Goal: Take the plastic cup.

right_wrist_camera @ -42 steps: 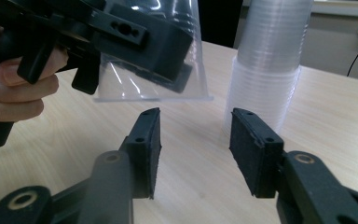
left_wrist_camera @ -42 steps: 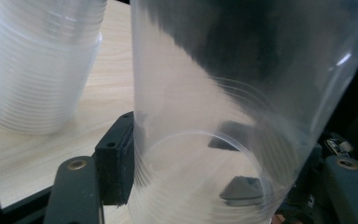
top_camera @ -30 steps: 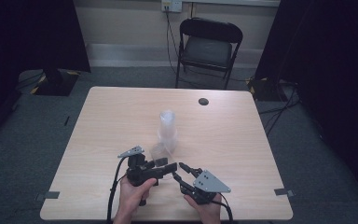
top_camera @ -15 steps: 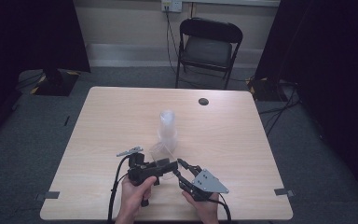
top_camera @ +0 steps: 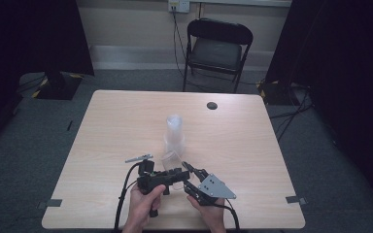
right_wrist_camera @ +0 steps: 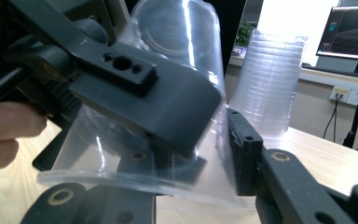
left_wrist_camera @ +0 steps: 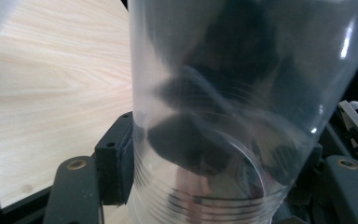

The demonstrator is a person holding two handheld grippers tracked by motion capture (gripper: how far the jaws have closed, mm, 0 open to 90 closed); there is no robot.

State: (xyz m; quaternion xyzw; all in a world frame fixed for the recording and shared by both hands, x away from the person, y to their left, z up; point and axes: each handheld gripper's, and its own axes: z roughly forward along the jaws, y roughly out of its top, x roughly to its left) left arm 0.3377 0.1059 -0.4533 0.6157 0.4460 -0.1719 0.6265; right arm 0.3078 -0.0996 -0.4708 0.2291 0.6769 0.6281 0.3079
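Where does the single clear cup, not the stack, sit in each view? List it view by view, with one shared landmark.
High view: clear cup low centre, just below the cup stack.
Left gripper view: clear cup centre to right, top to bottom.
Right gripper view: clear cup from upper centre to lower left, tilted.
Shared landmark: the pale wooden table.

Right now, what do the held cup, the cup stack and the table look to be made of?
Cup: thin clear plastic, glossy; the jaws show through it and its rim bends.
Stack: the same clear plastic, cloudier where the nested walls overlap.
Table: pale wood-grain top, matte, probably laminate.
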